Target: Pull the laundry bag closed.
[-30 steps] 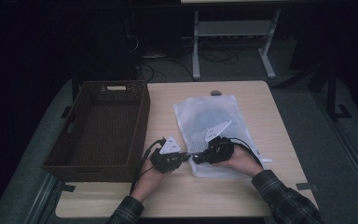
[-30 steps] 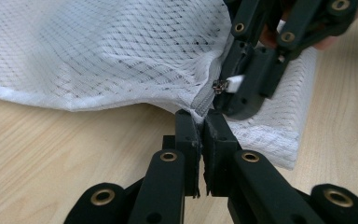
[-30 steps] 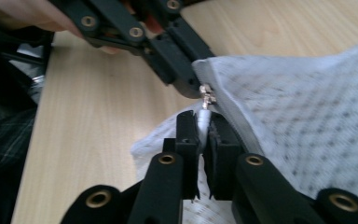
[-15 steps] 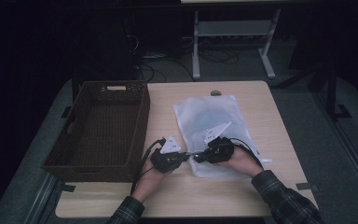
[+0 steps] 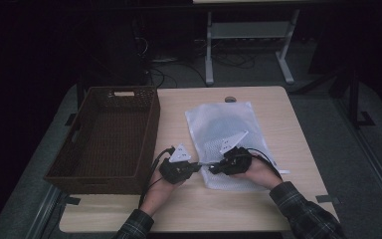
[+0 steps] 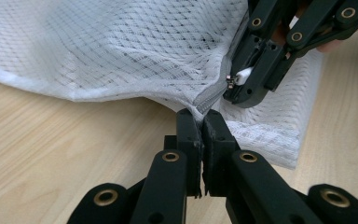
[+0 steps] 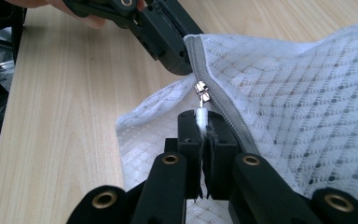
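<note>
**Zipper of the mesh bag is held at both sides**

The mesh bag (image 5: 226,137) lies just right of the wicker basket (image 5: 107,137). The left gripper (image 6: 201,122) is clamped on the zipper end (image 6: 204,103); the right gripper (image 7: 204,122) pinches the white pull tab (image 7: 201,116). The tab should be drawn steadily along the zipper while the end is kept taut. The inside of the bag cannot be made out.

- One mesh bag (image 5: 224,134), white, in front of me.
- One zip (image 7: 223,100) on it, grey, with one pull tab (image 7: 201,115).
- One basket (image 5: 110,174), brown wicker.
- One table (image 5: 298,144), pale wood.
- Two grippers of mine: left gripper (image 5: 199,168), right gripper (image 5: 212,170).
- Two hands of mine holding them.
</note>
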`<state>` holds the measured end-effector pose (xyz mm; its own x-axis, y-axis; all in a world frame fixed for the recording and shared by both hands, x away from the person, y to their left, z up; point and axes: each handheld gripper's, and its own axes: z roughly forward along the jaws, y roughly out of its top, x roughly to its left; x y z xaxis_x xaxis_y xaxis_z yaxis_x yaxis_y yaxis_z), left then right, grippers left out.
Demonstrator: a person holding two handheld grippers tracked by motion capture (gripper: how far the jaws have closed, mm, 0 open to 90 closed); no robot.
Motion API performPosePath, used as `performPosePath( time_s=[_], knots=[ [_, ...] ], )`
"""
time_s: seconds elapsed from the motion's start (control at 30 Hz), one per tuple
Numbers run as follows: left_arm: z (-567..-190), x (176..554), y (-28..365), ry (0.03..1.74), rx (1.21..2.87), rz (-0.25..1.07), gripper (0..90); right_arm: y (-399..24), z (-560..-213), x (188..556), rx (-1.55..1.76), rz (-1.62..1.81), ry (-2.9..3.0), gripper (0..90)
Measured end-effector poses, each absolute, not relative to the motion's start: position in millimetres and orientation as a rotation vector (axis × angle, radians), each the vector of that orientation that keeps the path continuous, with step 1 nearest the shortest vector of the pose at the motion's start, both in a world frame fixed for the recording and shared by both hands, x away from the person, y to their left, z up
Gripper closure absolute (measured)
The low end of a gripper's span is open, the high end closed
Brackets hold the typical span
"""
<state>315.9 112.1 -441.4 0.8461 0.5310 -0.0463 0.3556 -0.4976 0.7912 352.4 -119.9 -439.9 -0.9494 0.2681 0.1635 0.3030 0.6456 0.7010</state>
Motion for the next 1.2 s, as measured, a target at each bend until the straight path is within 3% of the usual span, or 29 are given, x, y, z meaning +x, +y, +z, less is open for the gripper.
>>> performPosePath(
  time_s=[1.2],
  knots=[
    [-440.3, 315.9, 116.5, 0.668, 2.128, 0.245, 87.4, -140.7, -441.2, 339.6, -0.583, -1.261, -2.838, 86.1]
  ],
)
